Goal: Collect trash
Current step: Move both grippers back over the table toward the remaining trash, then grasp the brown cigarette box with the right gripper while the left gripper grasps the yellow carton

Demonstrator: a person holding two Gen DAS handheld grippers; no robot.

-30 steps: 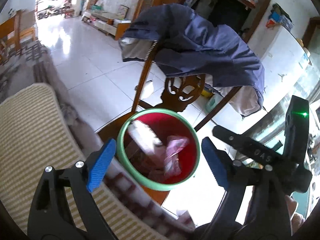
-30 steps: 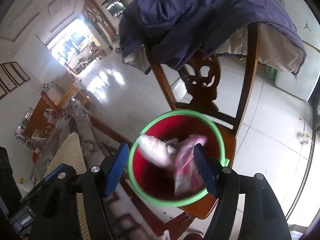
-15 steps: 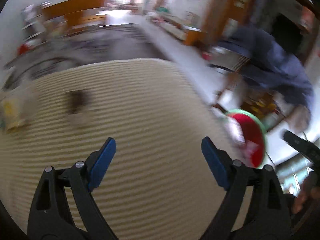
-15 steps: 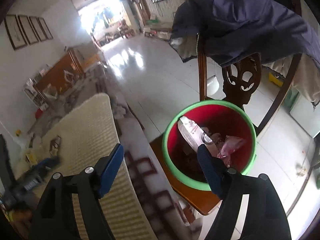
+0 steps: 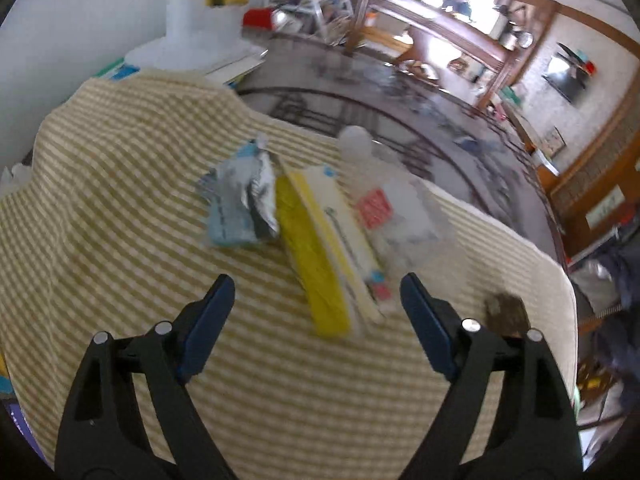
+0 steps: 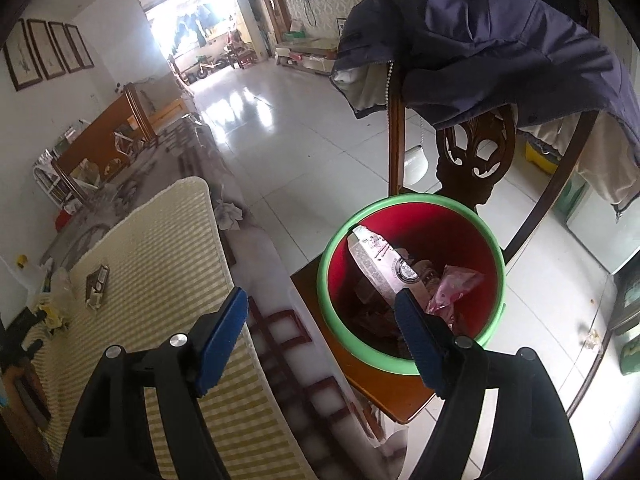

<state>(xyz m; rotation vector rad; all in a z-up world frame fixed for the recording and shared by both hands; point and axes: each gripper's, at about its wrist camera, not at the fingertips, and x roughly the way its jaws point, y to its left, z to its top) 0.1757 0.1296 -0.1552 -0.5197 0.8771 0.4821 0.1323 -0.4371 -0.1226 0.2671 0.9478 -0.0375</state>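
Note:
In the left wrist view my left gripper [image 5: 316, 300] hovers over a yellow-striped tablecloth [image 5: 120, 184], its jaws wide and closing. Below it lies a long yellow and white carton [image 5: 320, 252], whose near end shows between the fingers, untouched. A blue and silver wrapper [image 5: 240, 204] lies left of the carton and a clear bag with a red label [image 5: 384, 208] right of it. My right gripper [image 6: 320, 312] is open and empty beside a red bin with a green rim [image 6: 416, 199]. A white wrapper [image 6: 380, 260] and a pink wrapper [image 6: 452, 284] lie in the bin.
The bin stands on a wooden chair seat [image 6: 384, 392], and a blue jacket [image 6: 480, 40] hangs over the chair back. A small brown packet [image 5: 506, 314] lies near the cloth's right edge. Books and a white plastic bottle [image 5: 188, 32] sit at the table's far end.
My left gripper swung away from above the bin to over the trash on the striped cloth. The right gripper shifted sideways off the bin. The wrappers have settled in the bin.

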